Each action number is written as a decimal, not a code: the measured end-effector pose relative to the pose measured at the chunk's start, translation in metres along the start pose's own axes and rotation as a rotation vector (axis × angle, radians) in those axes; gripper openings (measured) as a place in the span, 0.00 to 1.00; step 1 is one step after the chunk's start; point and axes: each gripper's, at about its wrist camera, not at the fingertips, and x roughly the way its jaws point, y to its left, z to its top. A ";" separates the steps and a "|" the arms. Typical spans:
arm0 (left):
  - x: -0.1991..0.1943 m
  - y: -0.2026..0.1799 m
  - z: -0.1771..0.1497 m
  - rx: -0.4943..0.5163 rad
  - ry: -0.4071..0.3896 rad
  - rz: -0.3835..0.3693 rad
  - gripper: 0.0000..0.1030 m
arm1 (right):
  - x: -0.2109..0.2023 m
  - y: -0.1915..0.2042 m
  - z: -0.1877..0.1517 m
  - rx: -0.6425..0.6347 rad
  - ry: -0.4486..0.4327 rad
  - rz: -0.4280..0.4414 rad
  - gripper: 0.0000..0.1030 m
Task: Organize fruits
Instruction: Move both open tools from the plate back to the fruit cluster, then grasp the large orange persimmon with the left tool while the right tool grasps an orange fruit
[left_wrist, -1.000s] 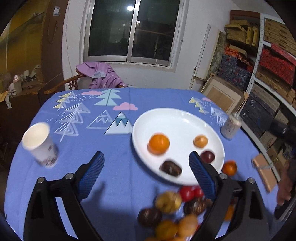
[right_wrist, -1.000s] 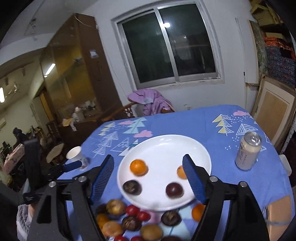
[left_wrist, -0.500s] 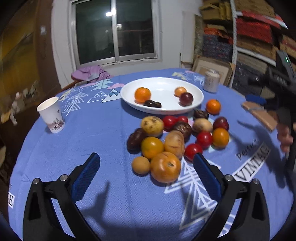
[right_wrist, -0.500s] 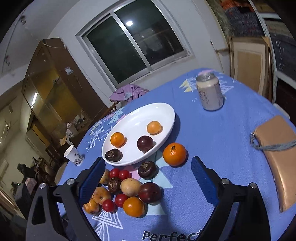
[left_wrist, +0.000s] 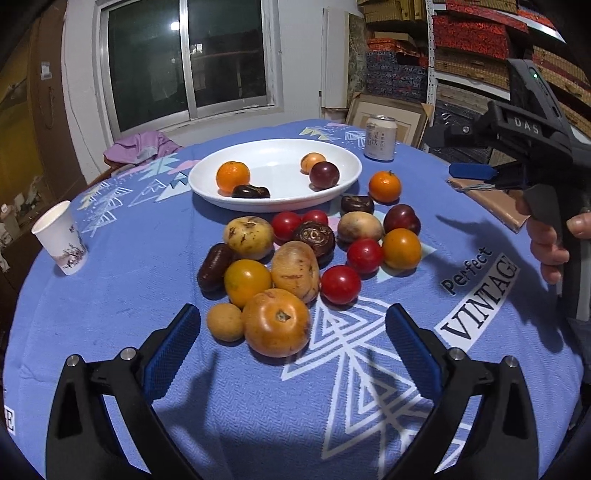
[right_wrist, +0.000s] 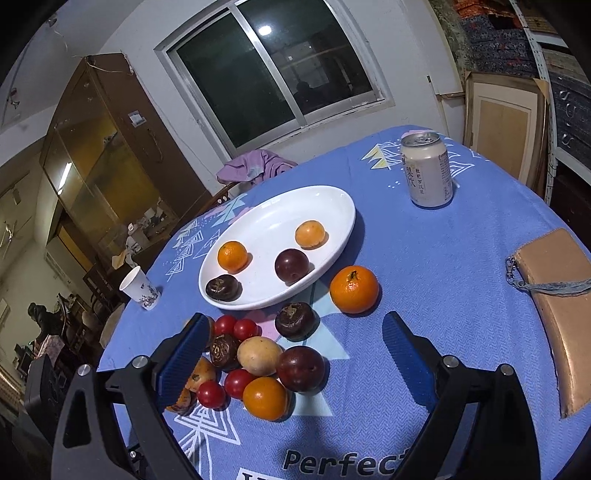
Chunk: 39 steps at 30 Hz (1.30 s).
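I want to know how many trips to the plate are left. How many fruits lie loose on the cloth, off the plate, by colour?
Red fruits: 4
Orange fruits: 4
Tan or yellowish fruits: 4
Dark brown fruits: 3
Purple fruits: 1
Total: 16

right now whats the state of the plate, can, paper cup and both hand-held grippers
round white plate: upright on the blue cloth, holding four fruits
silver drink can: standing upright, tab end up
white paper cup: standing upright, contents not visible
left hand-held gripper: open, nothing between the jaws
right hand-held gripper: open, gripping nothing
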 end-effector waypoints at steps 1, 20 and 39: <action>0.002 0.000 0.000 -0.004 0.006 -0.010 0.95 | -0.001 -0.001 0.001 0.002 0.001 -0.001 0.93; 0.029 0.001 -0.004 -0.059 0.139 -0.128 0.91 | 0.008 0.000 -0.003 -0.001 0.038 -0.011 0.94; 0.032 0.011 0.000 -0.061 0.144 0.053 0.47 | 0.013 0.007 -0.008 -0.050 0.069 -0.017 0.94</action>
